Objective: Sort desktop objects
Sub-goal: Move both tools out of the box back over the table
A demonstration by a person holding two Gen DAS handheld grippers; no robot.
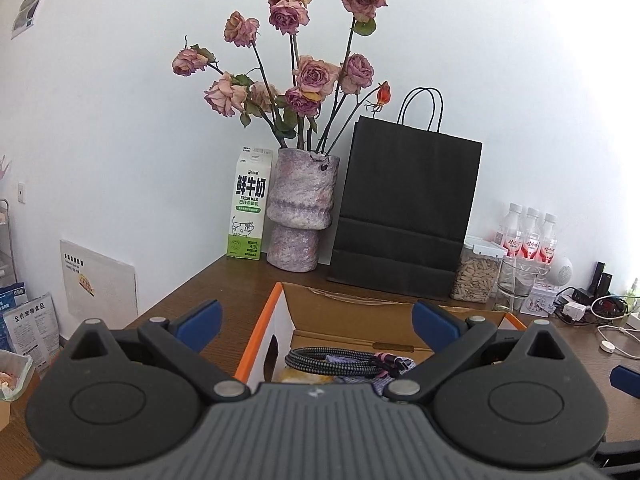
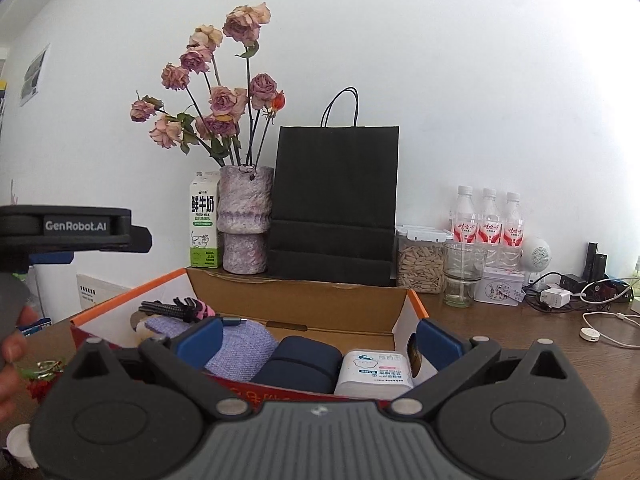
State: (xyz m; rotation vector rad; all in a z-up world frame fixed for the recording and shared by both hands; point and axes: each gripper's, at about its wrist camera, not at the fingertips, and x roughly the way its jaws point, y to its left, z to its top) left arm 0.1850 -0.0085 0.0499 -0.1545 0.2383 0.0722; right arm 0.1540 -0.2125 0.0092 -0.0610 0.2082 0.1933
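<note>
Both grippers hang above the near edge of the cardboard box [image 2: 296,292], fingers pointing toward the wall. Left gripper [image 1: 316,322]: jaws spread wide, nothing between them. Right gripper [image 2: 318,338]: jaws also wide, empty.

Box contents, near to far, from the right wrist view: white tissue pack [image 2: 374,372] at the near right, dark blue case [image 2: 300,366] beside it, lilac cloth pouch [image 2: 240,346] to the left, and a braided cable [image 2: 176,308] with pink ends at the far left. The left wrist view shows the same cable [image 1: 332,360] coiled, with something yellow under it; I cannot tell what.

Judgement: sorting looks well along, with several items already in the box.

Still on the desk [image 2: 520,344], right of the box: a white cord with a round puck [image 2: 590,334], then a tangle of chargers [image 2: 556,298]. These seem the likeliest remainder. At the near left edge lies a small red-and-green item [image 2: 40,372], not clearly readable.

Further back stand a glass [image 2: 464,276], a small tin [image 2: 500,286], a jar of seeds [image 2: 420,264], three bottles [image 2: 486,220], a black paper bag [image 2: 334,204], a vase of dried roses [image 2: 244,220] and a milk carton [image 2: 204,222], against the wall.
</note>
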